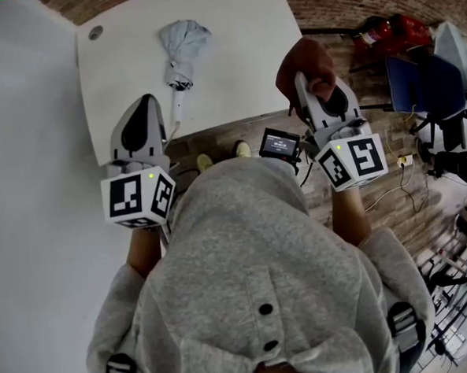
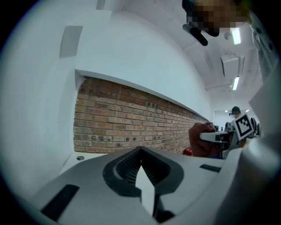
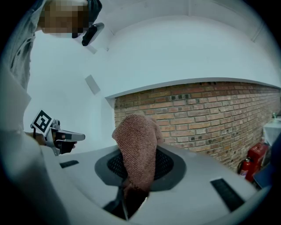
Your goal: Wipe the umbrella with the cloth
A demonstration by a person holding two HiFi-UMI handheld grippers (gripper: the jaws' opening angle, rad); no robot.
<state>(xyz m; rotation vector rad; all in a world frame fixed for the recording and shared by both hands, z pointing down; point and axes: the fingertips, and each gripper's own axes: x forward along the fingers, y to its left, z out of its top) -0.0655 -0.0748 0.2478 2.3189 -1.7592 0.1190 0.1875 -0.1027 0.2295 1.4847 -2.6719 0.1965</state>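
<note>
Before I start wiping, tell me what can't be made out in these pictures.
Umbrella: in neither gripper view; both face the brick wall.
Pads of the right hand-held gripper: right gripper view, covered by the cloth.
Small screen: head view, text too small.

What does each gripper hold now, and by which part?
The right gripper pinches the brown cloth at its lower end; the left gripper is shut and empty.

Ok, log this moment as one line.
right gripper: shut on cloth | left gripper: shut, empty | umbrella: closed, lying on table, untouched
</note>
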